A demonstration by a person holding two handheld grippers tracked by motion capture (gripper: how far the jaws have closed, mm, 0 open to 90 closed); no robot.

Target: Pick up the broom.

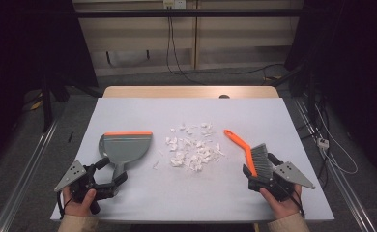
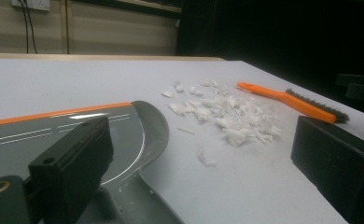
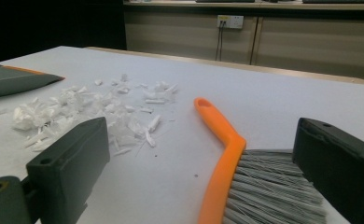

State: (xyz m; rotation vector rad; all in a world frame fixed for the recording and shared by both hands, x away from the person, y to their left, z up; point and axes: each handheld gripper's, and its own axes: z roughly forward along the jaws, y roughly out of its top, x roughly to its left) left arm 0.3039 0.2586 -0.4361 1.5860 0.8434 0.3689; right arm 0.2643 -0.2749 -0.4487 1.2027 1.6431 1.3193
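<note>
A grey dustpan (image 1: 126, 146) with an orange lip lies at the left of the table, its handle pointing toward me. My left gripper (image 1: 111, 171) stands open with the jaws on either side of that handle, not pressing; the left gripper view has the dustpan (image 2: 68, 133) beside its left jaw. An orange-handled brush (image 1: 248, 151) with grey bristles lies at the right. My right gripper (image 1: 260, 166) is open around the bristle end, and the brush (image 3: 227, 154) runs between its jaws. A pile of white paper scraps (image 1: 192, 147) sits between pan and brush.
A pale grey sheet (image 1: 186, 193) covers the wooden table, whose far edge (image 1: 191, 92) shows bare wood. Metal rails run along both sides of the table. Cables trail on the floor behind and to the right.
</note>
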